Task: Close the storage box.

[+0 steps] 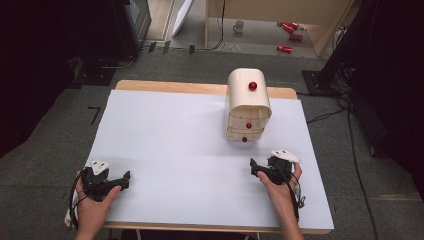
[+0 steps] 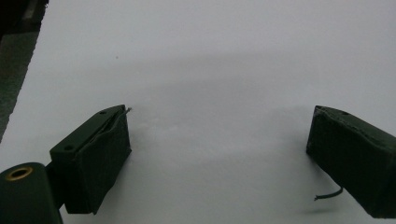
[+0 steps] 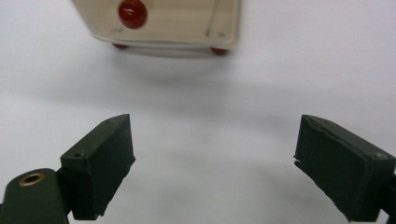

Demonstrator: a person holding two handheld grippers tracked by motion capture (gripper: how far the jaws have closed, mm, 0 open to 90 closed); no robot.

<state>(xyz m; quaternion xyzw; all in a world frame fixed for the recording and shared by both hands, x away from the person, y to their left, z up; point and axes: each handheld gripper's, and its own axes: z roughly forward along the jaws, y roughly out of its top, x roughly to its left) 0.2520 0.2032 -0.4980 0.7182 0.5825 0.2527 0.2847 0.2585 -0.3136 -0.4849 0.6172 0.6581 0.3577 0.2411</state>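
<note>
A small cream drawer chest (image 1: 247, 105) with red round knobs (image 1: 252, 86) stands at the back right of the white table (image 1: 180, 150). Its lowest front and a red knob (image 3: 132, 12) show at the top of the right gripper view. My right gripper (image 1: 256, 167) rests near the table's front right, a short way in front of the chest, open with nothing between its jaws. My left gripper (image 1: 124, 179) lies at the front left corner, also open and empty, over bare white surface (image 2: 215, 93).
The table's wooden back edge (image 1: 170, 87) shows behind the white cover. On the floor beyond are a mug (image 1: 239, 26), red cans (image 1: 290, 27) and a wooden frame. Dark equipment and cables (image 1: 350, 110) flank the table.
</note>
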